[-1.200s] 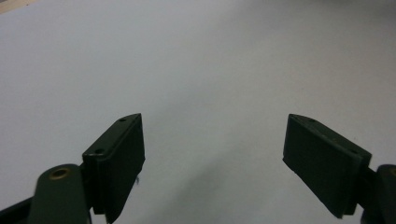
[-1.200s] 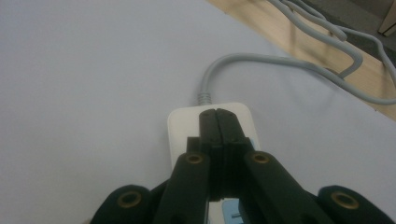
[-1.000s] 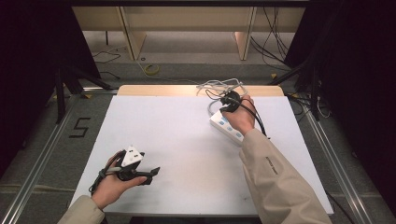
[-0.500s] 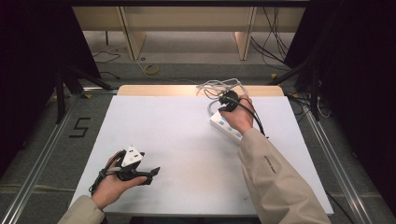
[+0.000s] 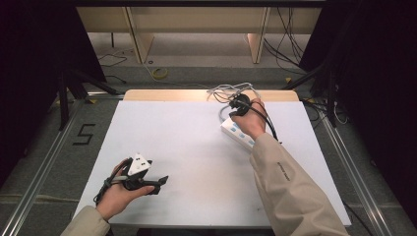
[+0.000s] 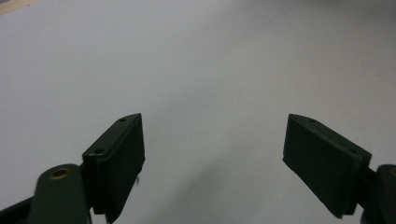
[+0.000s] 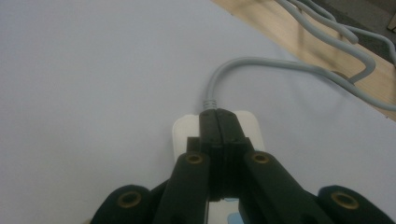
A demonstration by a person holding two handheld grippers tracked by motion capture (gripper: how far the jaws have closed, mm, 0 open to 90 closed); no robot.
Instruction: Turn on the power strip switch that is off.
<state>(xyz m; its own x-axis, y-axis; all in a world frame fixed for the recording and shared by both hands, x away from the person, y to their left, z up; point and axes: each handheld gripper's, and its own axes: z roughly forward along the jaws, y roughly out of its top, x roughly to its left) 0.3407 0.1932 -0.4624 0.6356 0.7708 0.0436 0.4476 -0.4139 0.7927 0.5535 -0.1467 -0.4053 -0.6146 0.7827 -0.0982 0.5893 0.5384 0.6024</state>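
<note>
A white power strip (image 5: 238, 132) with blue labels lies slantwise at the table's far right, its grey cable (image 5: 225, 91) looping off the far edge. My right gripper (image 5: 240, 104) hovers at the strip's far end. In the right gripper view its jaws are pressed together with nothing between them, the right gripper (image 7: 218, 115) tips over the power strip (image 7: 184, 131) end where the grey cable (image 7: 280, 63) comes out. My left gripper (image 5: 160, 182) rests at the front left, far from the strip. The left gripper (image 6: 214, 122) stands open over bare white surface.
The white table top (image 5: 187, 137) has a wooden strip (image 5: 167, 94) along its far edge, with several grey cable loops (image 7: 336, 37) lying on it. Metal rails run along both sides, and shelving legs stand on the floor beyond.
</note>
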